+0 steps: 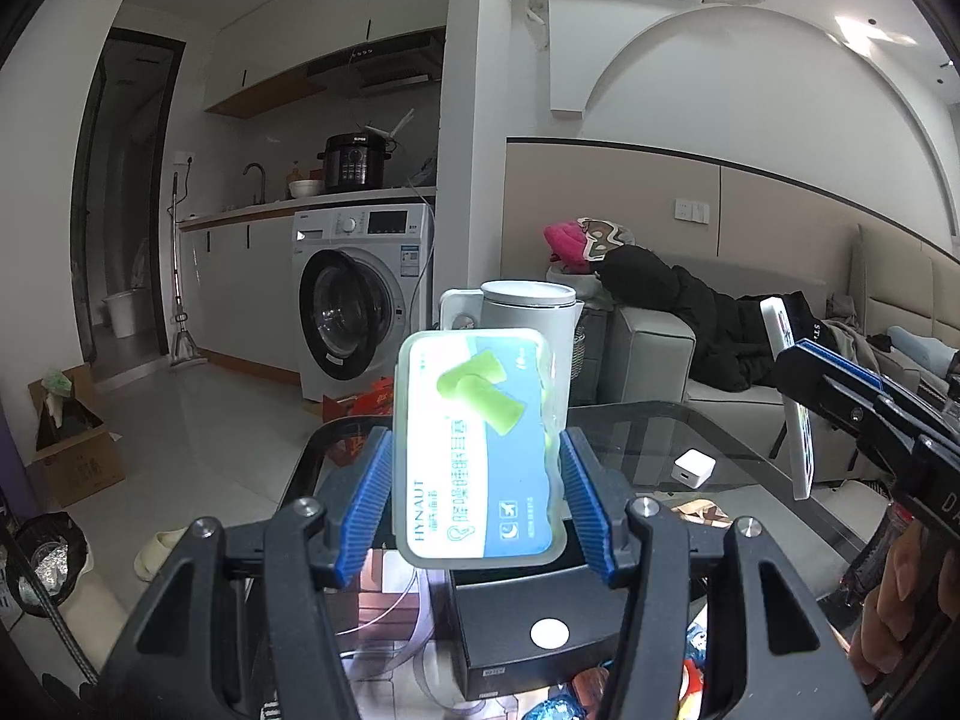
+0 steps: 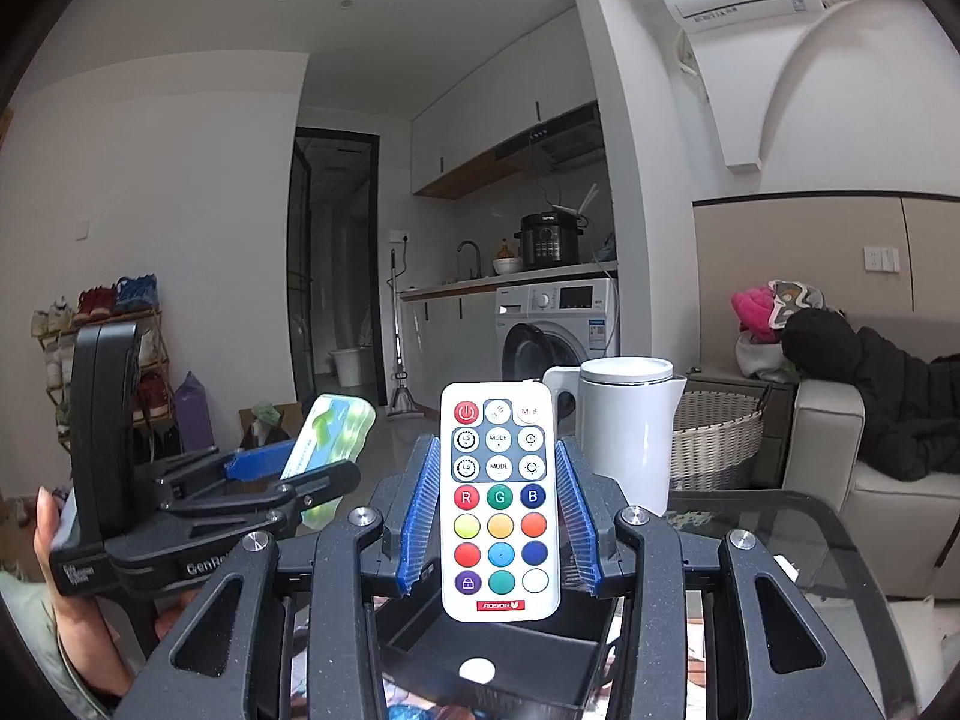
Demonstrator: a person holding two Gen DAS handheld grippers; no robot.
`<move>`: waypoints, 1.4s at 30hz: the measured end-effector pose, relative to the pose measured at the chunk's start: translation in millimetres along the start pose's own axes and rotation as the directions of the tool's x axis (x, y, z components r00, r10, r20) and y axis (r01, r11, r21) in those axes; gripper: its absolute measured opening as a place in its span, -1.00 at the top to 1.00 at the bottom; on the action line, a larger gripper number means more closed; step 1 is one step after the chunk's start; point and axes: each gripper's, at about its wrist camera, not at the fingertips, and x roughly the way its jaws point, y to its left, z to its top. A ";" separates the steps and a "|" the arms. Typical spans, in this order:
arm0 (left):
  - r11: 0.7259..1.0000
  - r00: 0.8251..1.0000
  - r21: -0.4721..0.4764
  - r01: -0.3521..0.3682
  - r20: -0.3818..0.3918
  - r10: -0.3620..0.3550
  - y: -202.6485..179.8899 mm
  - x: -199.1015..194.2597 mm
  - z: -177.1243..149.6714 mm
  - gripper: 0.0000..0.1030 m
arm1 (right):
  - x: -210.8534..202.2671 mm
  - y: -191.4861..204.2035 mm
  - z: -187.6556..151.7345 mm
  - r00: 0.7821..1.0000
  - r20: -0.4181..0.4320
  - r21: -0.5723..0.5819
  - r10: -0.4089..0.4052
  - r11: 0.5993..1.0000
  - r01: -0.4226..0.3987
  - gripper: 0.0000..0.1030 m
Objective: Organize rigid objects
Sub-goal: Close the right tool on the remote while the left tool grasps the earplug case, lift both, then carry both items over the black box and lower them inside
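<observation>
Both grippers are carrying a load above the black box (image 2: 492, 648), the open-topped tray taken here as landmark. The left gripper (image 1: 477, 501) is clamping its blue pads on the long sides of an earplug case (image 1: 483, 450), holding it upright over the box's near wall; the right gripper (image 2: 499, 516) is likewise gripping a small remote control (image 2: 500, 501) by its long edges, the lower end hanging just above the box's opening. Judged from this, the task is sitting midway: two items are lifted, neither is lying in the box, and what shows of the box's interior is looking bare. A white charger cube (image 1: 694, 468) is lying on the glass table (image 2: 780, 528) beyond the box and probably remains to be sorted; whether the wrappers near the box belong to the task cannot be told. Beyond the box a white kettle (image 2: 624, 438) is standing near the table's far edge, limiting forward travel. Straight down into the box, the way is appearing open, though the two grippers are crowding each other beside it.
</observation>
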 end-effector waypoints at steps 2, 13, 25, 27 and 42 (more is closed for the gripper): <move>1.000 1.000 -0.025 -0.002 -0.005 0.002 2.7 10.7 -0.1 -0.06 | 10.0 -5.6 -0.2 1.000 -0.001 0.018 -0.011 1.000 0.011 0.24; 0.999 1.000 -0.049 0.002 -0.022 -0.003 2.0 42.0 -5.7 -0.06 | 63.2 -31.0 -11.4 0.998 -0.055 0.064 -0.027 0.998 0.031 0.24; 0.999 0.990 -0.039 -0.032 -0.142 0.026 -3.3 70.4 -13.5 -0.06 | 98.6 -44.5 -26.9 0.985 -0.173 0.077 -0.026 0.996 0.040 0.24; 0.999 0.983 -0.046 -0.024 -0.185 0.015 -4.0 78.4 -18.1 -0.06 | 105.6 -42.7 -32.0 0.978 -0.204 0.044 -0.043 0.998 0.053 0.24; 1.000 0.937 0.015 0.010 -0.351 -0.004 -19.4 102.0 -34.2 -0.06 | 154.7 -47.7 -76.3 0.870 -0.494 0.034 -0.002 0.999 0.022 0.24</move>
